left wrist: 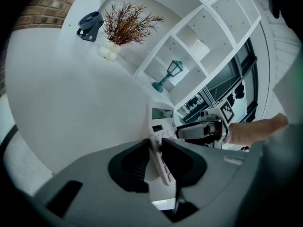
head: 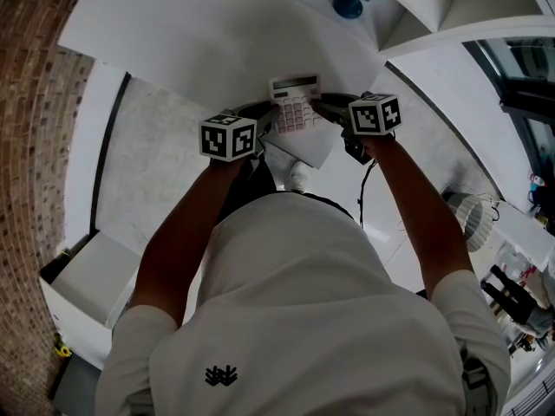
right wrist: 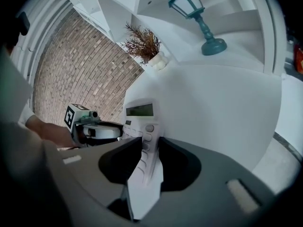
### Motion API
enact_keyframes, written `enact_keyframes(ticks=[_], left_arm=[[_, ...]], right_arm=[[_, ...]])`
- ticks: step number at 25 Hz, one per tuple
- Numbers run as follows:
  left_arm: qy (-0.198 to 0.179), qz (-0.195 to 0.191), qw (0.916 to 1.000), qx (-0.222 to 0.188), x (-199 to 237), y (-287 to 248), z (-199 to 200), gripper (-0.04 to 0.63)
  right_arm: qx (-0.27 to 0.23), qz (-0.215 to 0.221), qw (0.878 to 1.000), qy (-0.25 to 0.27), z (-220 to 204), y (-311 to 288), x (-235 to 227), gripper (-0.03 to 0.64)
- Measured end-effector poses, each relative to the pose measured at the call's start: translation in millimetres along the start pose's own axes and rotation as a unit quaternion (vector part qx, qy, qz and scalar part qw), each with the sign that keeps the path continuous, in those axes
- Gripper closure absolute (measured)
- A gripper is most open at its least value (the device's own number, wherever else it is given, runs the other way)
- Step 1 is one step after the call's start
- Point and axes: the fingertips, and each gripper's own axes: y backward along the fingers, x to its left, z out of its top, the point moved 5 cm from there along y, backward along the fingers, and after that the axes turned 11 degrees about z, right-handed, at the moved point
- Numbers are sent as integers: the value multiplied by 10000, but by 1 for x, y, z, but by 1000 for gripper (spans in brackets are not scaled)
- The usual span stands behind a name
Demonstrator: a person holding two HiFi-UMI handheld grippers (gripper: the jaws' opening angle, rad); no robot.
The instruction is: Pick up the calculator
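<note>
Fingers (left wrist: 129, 167) of the left gripper (left wrist: 155, 151) and right gripper (right wrist: 149, 150) clamp the left and right edges of the calculator (head: 295, 104) at the near edge of the white table (head: 173, 33), so both should rise together, level and evenly squeezed, lest it pivot and slip.

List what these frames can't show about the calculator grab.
Calculator display reading: too small in head view, blurred in both gripper views.
Its lower keys: covered by the left claw in the left gripper view, by the right claw in the right gripper view.
Whether it touches the table: underside hidden in every view.
</note>
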Motion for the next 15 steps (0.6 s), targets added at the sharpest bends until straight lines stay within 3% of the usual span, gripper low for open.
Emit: enact_keyframes(ticks=[15], left_arm=[[-6, -228, 9987, -464, -30, 38, 7, 520]], right_arm=[[-543, 326, 9979, 139, 2, 33, 43, 491]])
